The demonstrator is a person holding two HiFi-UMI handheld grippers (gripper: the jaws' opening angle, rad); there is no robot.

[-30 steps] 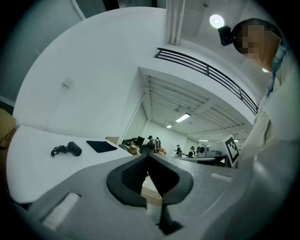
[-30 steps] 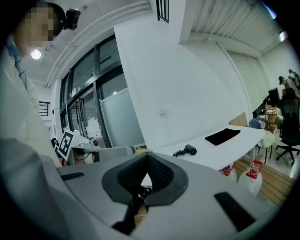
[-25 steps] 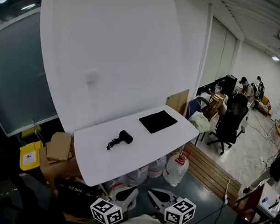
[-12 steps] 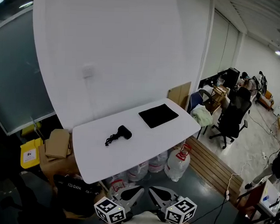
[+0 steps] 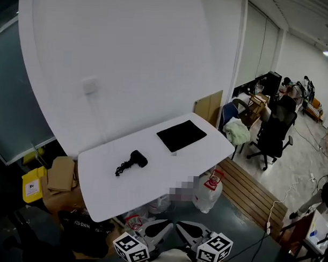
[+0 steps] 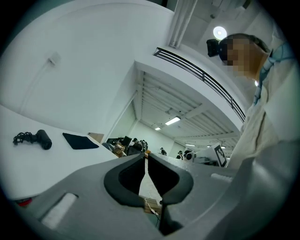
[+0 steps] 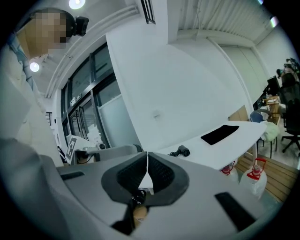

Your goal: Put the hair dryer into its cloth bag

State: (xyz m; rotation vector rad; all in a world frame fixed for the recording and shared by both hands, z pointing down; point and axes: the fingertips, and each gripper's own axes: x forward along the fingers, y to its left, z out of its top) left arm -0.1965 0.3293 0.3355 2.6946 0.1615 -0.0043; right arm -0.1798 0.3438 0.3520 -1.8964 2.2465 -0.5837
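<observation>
A black hair dryer (image 5: 135,159) with its coiled cord lies on the white table (image 5: 119,190), left of centre. The flat black cloth bag (image 5: 181,135) lies at the table's far right end. The dryer (image 6: 41,139) and bag (image 6: 80,141) also show in the left gripper view, and the dryer (image 7: 181,151) and bag (image 7: 220,134) in the right gripper view. Both grippers are held low in front of the table, well short of it. My left gripper (image 5: 161,228) and right gripper (image 5: 183,229) are shut with nothing between their jaws.
Water jugs (image 5: 206,191) and bags stand under the table. Cardboard boxes (image 5: 60,175) and a yellow bin (image 5: 32,186) sit to its left. Office chairs (image 5: 271,138) and people are at the far right. A white wall rises behind the table.
The view has shifted: table, dryer and bag sit a little further left and lower in the picture. Both grippers stay shut at the bottom edge, moved slightly right.
</observation>
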